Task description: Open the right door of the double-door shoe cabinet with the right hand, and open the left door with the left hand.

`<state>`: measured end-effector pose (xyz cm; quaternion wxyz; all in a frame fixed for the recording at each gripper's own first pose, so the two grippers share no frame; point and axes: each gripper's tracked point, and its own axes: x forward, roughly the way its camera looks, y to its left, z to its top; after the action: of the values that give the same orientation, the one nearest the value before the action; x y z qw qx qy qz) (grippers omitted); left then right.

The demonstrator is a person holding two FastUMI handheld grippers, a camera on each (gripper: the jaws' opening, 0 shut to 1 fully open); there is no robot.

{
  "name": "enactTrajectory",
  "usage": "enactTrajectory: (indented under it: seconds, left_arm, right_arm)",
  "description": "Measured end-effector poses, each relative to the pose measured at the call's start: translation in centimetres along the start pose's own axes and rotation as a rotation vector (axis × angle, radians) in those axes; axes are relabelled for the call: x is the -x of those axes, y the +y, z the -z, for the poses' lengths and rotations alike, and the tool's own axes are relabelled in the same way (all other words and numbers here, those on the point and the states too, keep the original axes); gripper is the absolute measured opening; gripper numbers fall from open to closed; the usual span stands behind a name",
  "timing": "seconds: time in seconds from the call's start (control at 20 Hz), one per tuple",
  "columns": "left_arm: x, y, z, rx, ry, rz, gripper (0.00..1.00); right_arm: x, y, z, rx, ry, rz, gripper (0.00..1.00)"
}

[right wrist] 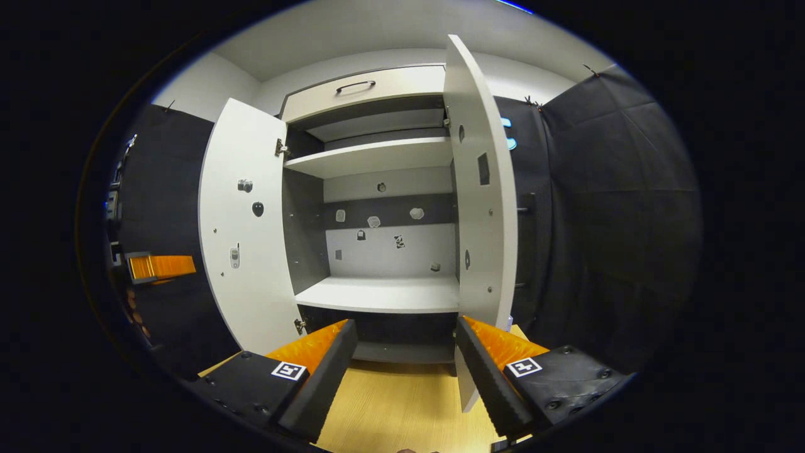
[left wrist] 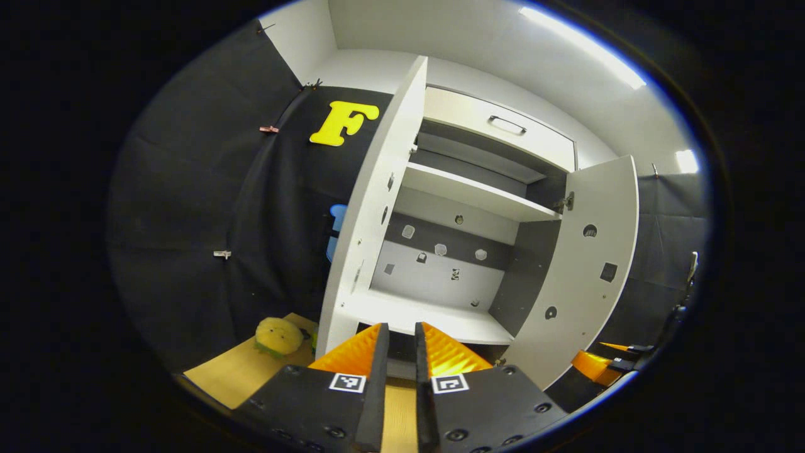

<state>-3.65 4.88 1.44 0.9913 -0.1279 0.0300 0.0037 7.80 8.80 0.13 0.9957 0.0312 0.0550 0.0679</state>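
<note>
1. Nearest in the left gripper view: left tongs (left wrist: 401,340) nearly clenched, a thin slit between the fingers, grasping nothing, above the wooden counter (left wrist: 233,371).
2. Nearest in the right gripper view: right tongs (right wrist: 405,336) released, fingers wide apart, empty.
3. Ahead: double-door shoe cabinet (right wrist: 377,292) standing on the counter, left door (right wrist: 242,251) and right door (right wrist: 487,201) both swung open.
4. Inside: two bare white shelves; drawer (right wrist: 371,88) with handle above.
5. Beside the cabinet's left door: yellow plush toy (left wrist: 278,336) on the counter.
</note>
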Motion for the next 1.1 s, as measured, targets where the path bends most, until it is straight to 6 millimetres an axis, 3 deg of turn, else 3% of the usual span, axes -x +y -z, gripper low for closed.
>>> enactTrajectory:
  seconds: [0.05,0.2,0.25,0.4,0.9,1.1]
  left_arm:
    - [0.4,-0.7,0.2,-0.013,0.003,-0.006,0.26]
    - [1.5,-2.0,0.4,-0.079,-0.004,-0.033,0.65]
    - [1.8,-2.4,0.4,-0.095,-0.008,-0.039,0.69]
    - [2.4,-3.0,0.7,-0.133,0.005,-0.063,0.95]
    - [1.7,-3.7,0.7,-0.198,0.014,-0.026,0.95]
    - [1.7,-2.9,1.0,-0.223,0.024,-0.019,0.96]
  right_arm:
    - [0.2,-0.6,-0.2,-0.005,-0.005,0.001,0.99]
    - [0.1,-2.0,-0.9,-0.017,-0.005,-0.006,0.99]
    - [0.1,-2.4,-1.2,-0.016,-0.009,-0.006,0.99]
    - [0.1,-2.7,-1.9,-0.017,-0.019,-0.015,0.99]
    - [0.1,0.0,-1.3,0.007,-0.012,-0.023,0.99]
    - [-0.3,0.7,-1.0,0.022,-0.007,-0.015,0.99]
